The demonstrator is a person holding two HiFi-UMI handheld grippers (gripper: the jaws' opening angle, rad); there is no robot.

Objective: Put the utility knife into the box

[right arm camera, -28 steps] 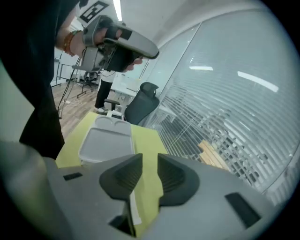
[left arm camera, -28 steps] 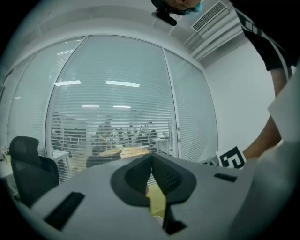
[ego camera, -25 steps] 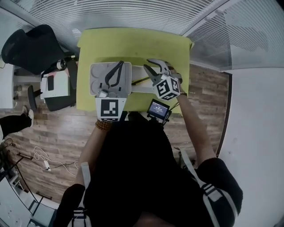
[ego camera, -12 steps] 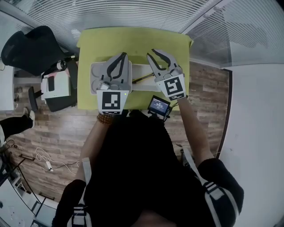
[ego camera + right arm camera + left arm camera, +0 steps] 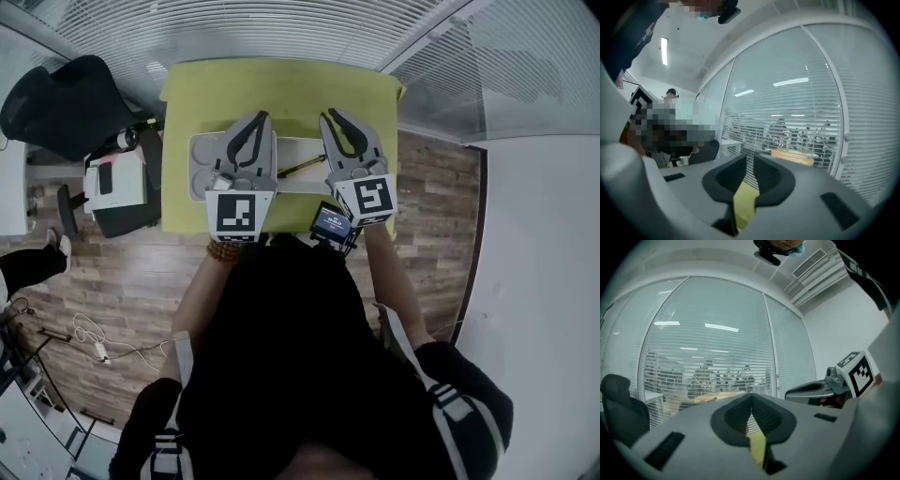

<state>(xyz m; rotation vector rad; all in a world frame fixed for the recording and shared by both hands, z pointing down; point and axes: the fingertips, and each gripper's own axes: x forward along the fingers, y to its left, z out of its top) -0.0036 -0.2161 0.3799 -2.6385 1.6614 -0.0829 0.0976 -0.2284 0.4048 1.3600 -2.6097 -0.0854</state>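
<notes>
A green desk point(image 5: 281, 89) stands before glass walls with blinds. The left gripper point(image 5: 260, 118) is over the grey box point(image 5: 197, 159), jaws together, empty. The right gripper point(image 5: 329, 116) is closing, a narrow gap left, nothing in it. The knife point(image 5: 302, 168) lies between the grippers on a white panel point(image 5: 292, 184) beside the box.

The utility knife point(image 5: 302, 168) lies on the table point(image 5: 281, 89), right of the box point(image 5: 196, 161).
</notes>
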